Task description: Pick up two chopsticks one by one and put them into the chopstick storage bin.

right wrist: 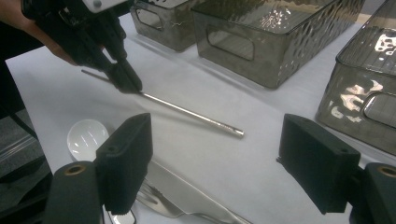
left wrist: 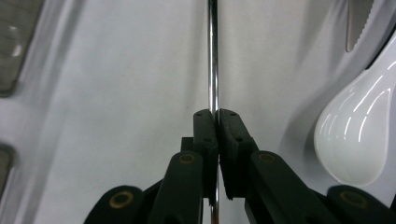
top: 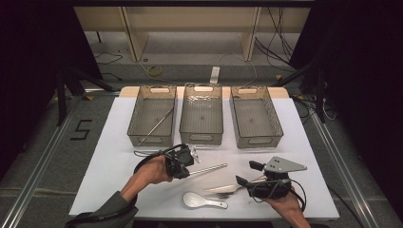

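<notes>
A thin metal rod [top: 209,168] lies level just above the white table [top: 119,142], and my left gripper [top: 189,173] is shut on its near end. In the left gripper view the rod [left wrist: 213,56] runs straight ahead from between the closed pads [left wrist: 205,130]. My right gripper [top: 248,173] stands open at the front right with nothing between its jaws. Its own view shows the rod [right wrist: 191,112] ahead, the left gripper [right wrist: 126,79] clamped on it, and its own wide-apart jaws low in the picture.
Three clear baskets stand in a row at the back: left [top: 138,121], middle [top: 201,137], right [top: 275,123]. Another metal rod [top: 159,123] lies in the left one. A white spoon [top: 202,201], a knife [top: 228,188] and a fork [right wrist: 149,196] lie near the front edge.
</notes>
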